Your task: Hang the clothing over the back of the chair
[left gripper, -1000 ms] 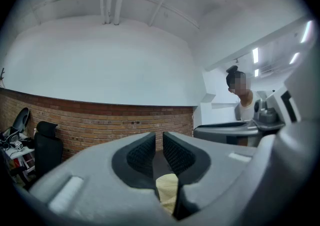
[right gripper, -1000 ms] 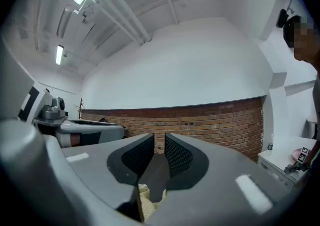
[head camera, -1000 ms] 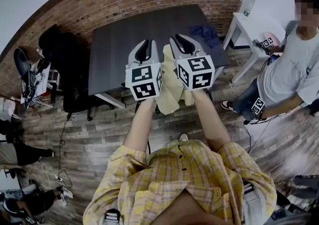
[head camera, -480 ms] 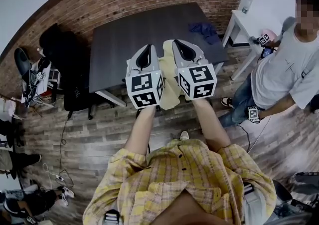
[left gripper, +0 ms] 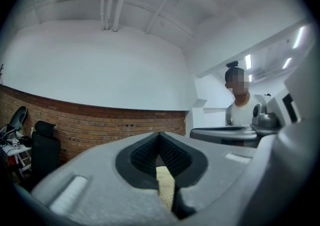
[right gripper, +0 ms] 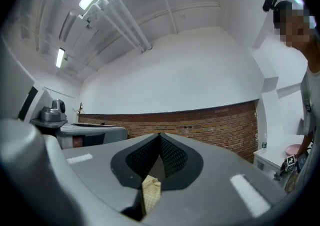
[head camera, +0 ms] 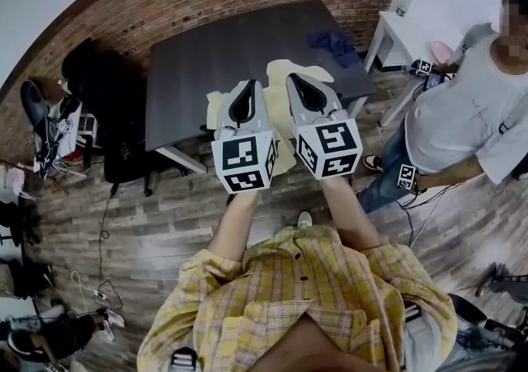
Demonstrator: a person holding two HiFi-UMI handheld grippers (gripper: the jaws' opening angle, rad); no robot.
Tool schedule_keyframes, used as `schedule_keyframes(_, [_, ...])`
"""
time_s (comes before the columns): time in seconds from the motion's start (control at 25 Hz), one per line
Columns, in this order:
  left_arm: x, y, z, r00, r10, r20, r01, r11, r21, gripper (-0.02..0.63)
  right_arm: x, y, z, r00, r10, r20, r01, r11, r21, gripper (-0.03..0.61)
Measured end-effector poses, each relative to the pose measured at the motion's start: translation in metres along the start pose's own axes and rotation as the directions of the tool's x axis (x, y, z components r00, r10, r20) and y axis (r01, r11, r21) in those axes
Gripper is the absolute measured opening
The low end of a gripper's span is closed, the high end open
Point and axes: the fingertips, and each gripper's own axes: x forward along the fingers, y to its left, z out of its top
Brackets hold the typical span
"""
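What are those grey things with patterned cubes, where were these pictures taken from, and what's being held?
No robot: a person carries two hand-worked clamps, the left gripper and the right gripper; the cubes belong to them. One camera sits on the person's head, looking down; two more ride on the grippers, looking along their jaws. Both grippers are shut on a pale yellow garment. A blue cloth lies on the dark table; a black chair stands at its left.
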Motion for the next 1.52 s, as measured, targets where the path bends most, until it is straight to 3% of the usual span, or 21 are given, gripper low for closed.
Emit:
schedule_keyframes(0.76, [-0.032,-0.025,-0.019,1.0,-0.028,-0.001,0.028,1.0,0.005,-0.003,-0.038,0.012,-0.006,1.0,-0.027,0.015,0.026,1.0,0.011,-0.009])
schedule_keyframes(1.52, [-0.055,-0.03,-0.045,1.0,-0.013,-0.014,0.013,1.0,0.003,-0.003,-0.059,0.026,-0.041,0.999,-0.041,-0.018,0.042,0.999,0.026,-0.009])
